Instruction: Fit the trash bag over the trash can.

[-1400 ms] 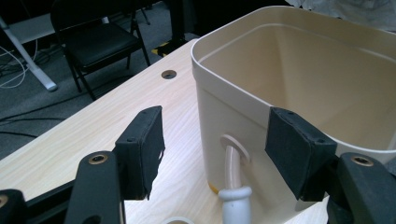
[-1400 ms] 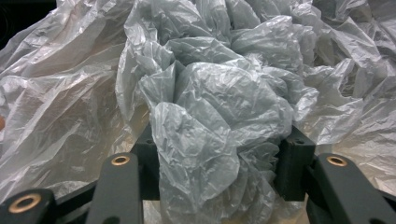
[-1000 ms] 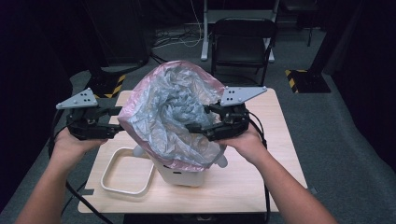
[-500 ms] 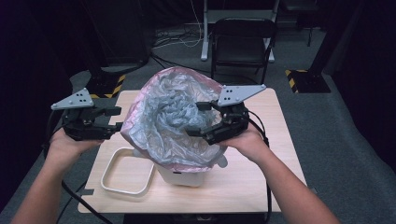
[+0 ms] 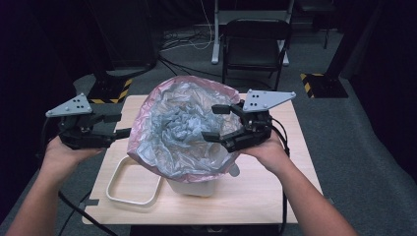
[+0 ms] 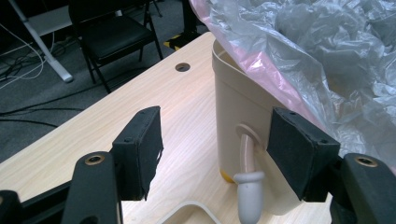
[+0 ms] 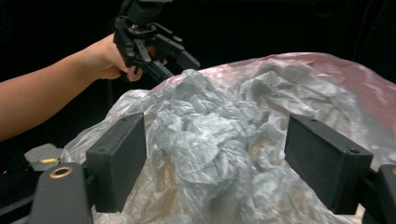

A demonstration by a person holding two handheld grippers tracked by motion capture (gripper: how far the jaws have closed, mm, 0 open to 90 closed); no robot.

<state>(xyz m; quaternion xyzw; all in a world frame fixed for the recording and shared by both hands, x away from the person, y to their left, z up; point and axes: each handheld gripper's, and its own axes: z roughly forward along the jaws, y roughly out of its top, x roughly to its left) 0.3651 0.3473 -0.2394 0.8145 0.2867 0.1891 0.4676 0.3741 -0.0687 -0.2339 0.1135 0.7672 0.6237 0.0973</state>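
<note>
A cream bin (image 5: 192, 187) stands on the wooden table (image 5: 265, 191), lined with a pink and grey plastic bag (image 5: 182, 128) that billows above its rim. My left gripper (image 5: 123, 125) hovers open just left of the bag. Between its pads (image 6: 140, 149) I see the bin's wall (image 6: 238, 102) and its handle (image 6: 247, 186) farther off. My right gripper (image 5: 210, 123) is at the bag's right edge. Its jaws have just been opening and now stand wide, with the crumpled plastic (image 7: 224, 140) bulging between them untouched. The left gripper (image 7: 180, 70) is beyond the bag.
A cream rectangular lid (image 5: 115, 187) lies on the table left of the bin. A black folding chair (image 5: 255, 44) stands behind the table's far edge. A cable hole (image 6: 182, 66) sits in the tabletop. Dark floor surrounds the table.
The right gripper's jaws have spread apart at the bag's right edge, where they were together before. Both hands have stayed nearly in place.
</note>
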